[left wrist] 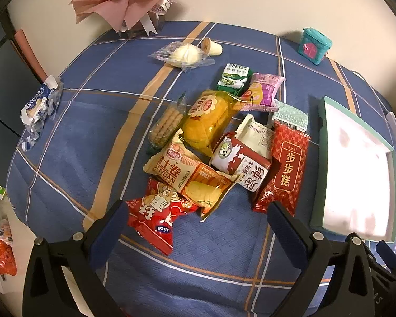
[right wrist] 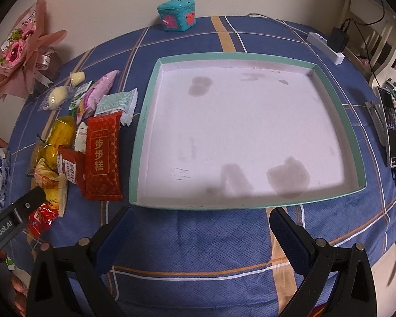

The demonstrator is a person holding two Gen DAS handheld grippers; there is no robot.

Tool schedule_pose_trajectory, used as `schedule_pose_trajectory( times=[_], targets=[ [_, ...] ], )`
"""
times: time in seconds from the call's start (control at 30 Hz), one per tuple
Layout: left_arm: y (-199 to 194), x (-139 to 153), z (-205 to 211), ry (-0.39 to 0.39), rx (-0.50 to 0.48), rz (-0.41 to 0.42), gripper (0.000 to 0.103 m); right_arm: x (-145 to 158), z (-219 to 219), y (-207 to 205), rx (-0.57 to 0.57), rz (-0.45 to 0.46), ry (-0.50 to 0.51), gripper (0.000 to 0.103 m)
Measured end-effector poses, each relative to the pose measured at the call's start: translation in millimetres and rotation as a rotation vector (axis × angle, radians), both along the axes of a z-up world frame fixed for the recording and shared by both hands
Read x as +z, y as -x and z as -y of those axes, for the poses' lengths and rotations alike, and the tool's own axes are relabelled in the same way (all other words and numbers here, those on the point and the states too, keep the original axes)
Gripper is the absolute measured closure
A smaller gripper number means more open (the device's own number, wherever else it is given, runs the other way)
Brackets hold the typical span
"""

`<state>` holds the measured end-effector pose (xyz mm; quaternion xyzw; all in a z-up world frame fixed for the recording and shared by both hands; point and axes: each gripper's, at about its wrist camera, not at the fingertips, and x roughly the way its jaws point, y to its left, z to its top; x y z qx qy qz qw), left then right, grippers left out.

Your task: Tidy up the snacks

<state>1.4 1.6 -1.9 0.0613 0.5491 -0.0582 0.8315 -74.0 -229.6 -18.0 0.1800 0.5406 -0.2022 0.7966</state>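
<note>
Snacks are heaped near the middle of a table covered by a blue plaid cloth [left wrist: 74,137], and none has yet been placed in the tray. At the table's left edge a torn blue-and-white wrapper [left wrist: 39,105] is seen lying apart. Toward the far edge a clear-wrapped white bun [left wrist: 183,54] is set by itself. In the heap, a clear sleeve of ridged biscuits [left wrist: 166,125] is seen first, then a glossy yellow cake pack [left wrist: 212,117], a beige roll pack [left wrist: 187,174] and a crinkled red packet [left wrist: 155,216] nearest the front edge. Further right, a red-and-white milk-candy pack [left wrist: 240,159] and a long red cake pack [left wrist: 285,166] are overlapped; the latter lies just beside the tray.

All are judged light, soft and slippery film pillows with crushable contents. A hold is best taken at a flat crimped end seal or across a narrow side, with gentle pressure only.

The shallow cardboard tray [right wrist: 145,111], mint-rimmed with a stained white floor, is placed toward the table's right side and is empty. A teal toy house [right wrist: 178,14] is stood at the far edge, and a phone [right wrist: 390,126] at the right edge.

The left gripper [left wrist: 198,227] is held wide and empty over the front of the heap. The right gripper [right wrist: 199,231] is likewise spread wide, holding nothing, before the tray's near rim.
</note>
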Motion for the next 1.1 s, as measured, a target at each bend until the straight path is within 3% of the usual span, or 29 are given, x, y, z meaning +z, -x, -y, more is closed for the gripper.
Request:
schedule_pose_trajectory(
  times=[0.2, 1.1],
  targets=[
    [0.1, 2.5, -1.7, 0.000, 0.008, 0.032, 0.000, -0.1, 0.4, 0.7, -0.003, 0.002, -0.003, 0.000],
    [0.4, 5.0, -2.1, 0.041, -0.010, 0.028, 0.000, 0.5, 0.8, 1.1, -0.002, 0.004, -0.005, 0.000]
  ],
)
